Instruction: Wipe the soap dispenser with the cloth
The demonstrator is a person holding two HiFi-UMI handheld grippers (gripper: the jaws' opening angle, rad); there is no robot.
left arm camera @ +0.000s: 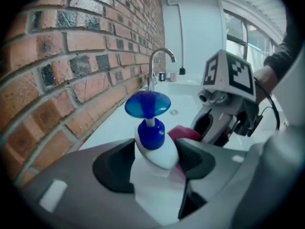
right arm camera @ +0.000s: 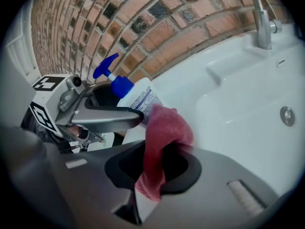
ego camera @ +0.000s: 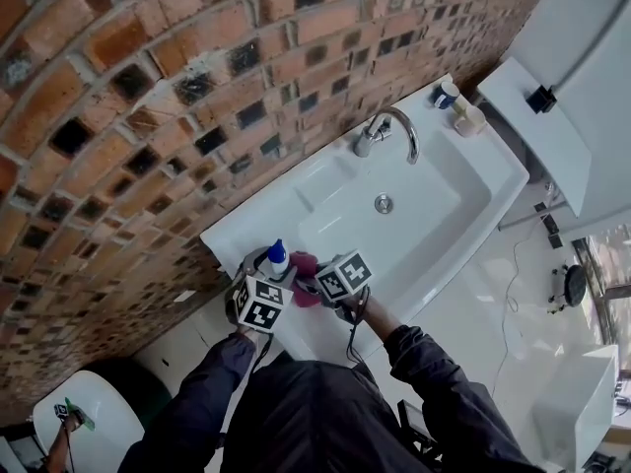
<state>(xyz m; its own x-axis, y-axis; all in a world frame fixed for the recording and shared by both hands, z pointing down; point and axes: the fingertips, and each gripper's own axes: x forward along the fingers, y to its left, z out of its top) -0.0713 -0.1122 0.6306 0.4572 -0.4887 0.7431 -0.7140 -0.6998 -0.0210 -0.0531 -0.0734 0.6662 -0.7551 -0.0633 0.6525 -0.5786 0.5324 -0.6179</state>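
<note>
The soap dispenser (ego camera: pixel 278 257), a white bottle with a blue pump, stands on the near left corner of the white sink (ego camera: pixel 493 200), against the brick wall. My left gripper (ego camera: pixel 266 266) has its jaws spread wide on either side of the bottle (left arm camera: pixel 152 144), which sits between the pads. My right gripper (ego camera: pixel 314 286) is just right of the bottle and is shut on a red cloth (right arm camera: pixel 167 128). The cloth hangs from the jaws, and its upper end lies against the bottle's side (right arm camera: pixel 138 99). In the left gripper view the cloth (left arm camera: pixel 183 133) peeks out behind the bottle.
A curved chrome faucet (ego camera: pixel 394 131) rises at the back of the basin, with the drain (ego camera: pixel 384 203) below it. A small cup (ego camera: pixel 447 94) and a pale bottle (ego camera: pixel 468 118) stand at the sink's far end. The brick wall (ego camera: pixel 148 116) runs close along the left.
</note>
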